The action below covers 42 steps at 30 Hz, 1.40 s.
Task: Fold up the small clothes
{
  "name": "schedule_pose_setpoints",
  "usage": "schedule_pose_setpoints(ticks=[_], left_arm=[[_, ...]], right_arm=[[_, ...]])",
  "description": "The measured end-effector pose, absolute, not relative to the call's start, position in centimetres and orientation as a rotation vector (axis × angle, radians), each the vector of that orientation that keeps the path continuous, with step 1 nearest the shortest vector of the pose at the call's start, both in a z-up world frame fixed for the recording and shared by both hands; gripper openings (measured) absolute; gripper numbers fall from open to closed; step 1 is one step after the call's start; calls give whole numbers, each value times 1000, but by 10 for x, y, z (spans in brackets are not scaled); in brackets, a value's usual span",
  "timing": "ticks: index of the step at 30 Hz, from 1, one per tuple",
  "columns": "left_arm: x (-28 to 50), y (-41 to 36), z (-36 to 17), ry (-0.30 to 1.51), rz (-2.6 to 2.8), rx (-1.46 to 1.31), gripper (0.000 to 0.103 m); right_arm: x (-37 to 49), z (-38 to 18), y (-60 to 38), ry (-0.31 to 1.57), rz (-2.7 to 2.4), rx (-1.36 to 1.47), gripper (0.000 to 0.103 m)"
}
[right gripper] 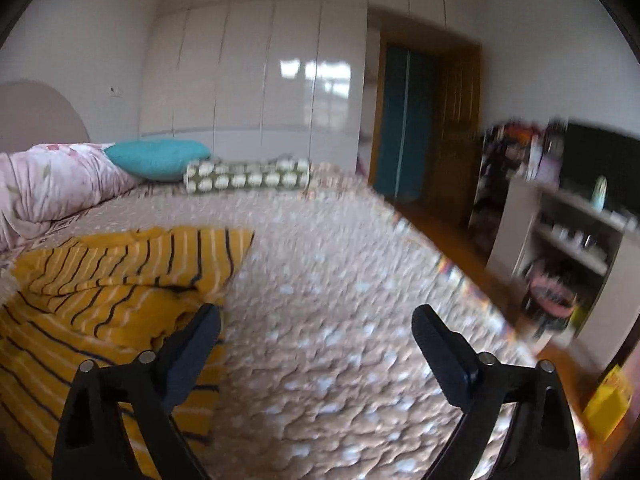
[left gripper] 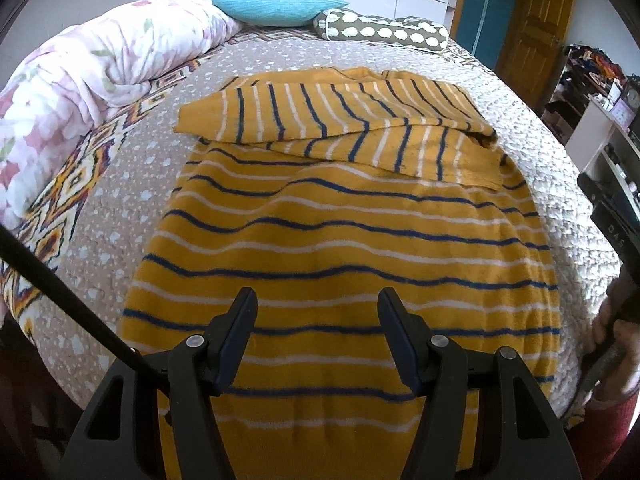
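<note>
A: Left wrist view: low at the near edge of the bed [left gripper: 132, 168], close over the striped garment [left gripper: 340, 248], facing the far wardrobe.

B: Right wrist view: further right, higher, blurred. Shared: garment [right gripper: 120, 264], teal pillow [right gripper: 156, 162].

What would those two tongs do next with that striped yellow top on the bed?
Probably lower the left tongs onto the near hem of the striped yellow top and pinch it. Both tongs are open and empty, the sleeves are already folded across, and the right tongs hover beside it.
</note>
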<state>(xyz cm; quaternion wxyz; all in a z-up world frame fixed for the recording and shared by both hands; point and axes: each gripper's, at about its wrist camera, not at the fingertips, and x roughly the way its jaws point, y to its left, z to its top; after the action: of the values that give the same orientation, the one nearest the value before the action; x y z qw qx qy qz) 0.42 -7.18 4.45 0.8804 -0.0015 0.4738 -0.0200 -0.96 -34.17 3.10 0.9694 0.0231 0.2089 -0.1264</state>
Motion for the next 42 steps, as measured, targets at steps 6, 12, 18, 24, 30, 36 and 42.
schedule_pose_setpoints(ticks=[6, 12, 18, 24, 30, 36, 42], left_arm=[[35, -79, 30, 994, -30, 33, 64], [54, -91, 5, 1018, -27, 64, 69], [53, -95, 3, 981, -23, 111, 73], [54, -88, 0, 973, -7, 95, 84], [51, -86, -4, 942, 15, 113, 96], [55, -71, -13, 956, 2, 18, 103], [52, -70, -14, 930, -9, 15, 103]], right_arm=[[10, 1, -360, 651, -191, 189, 98], [18, -11, -360, 708, -188, 172, 98], [18, -13, -353, 711, -158, 146, 98], [19, -14, -358, 714, -157, 182, 98], [23, -19, -365, 745, -161, 219, 98], [25, -24, -372, 757, -146, 266, 98], [21, -28, -388, 735, -98, 373, 98]])
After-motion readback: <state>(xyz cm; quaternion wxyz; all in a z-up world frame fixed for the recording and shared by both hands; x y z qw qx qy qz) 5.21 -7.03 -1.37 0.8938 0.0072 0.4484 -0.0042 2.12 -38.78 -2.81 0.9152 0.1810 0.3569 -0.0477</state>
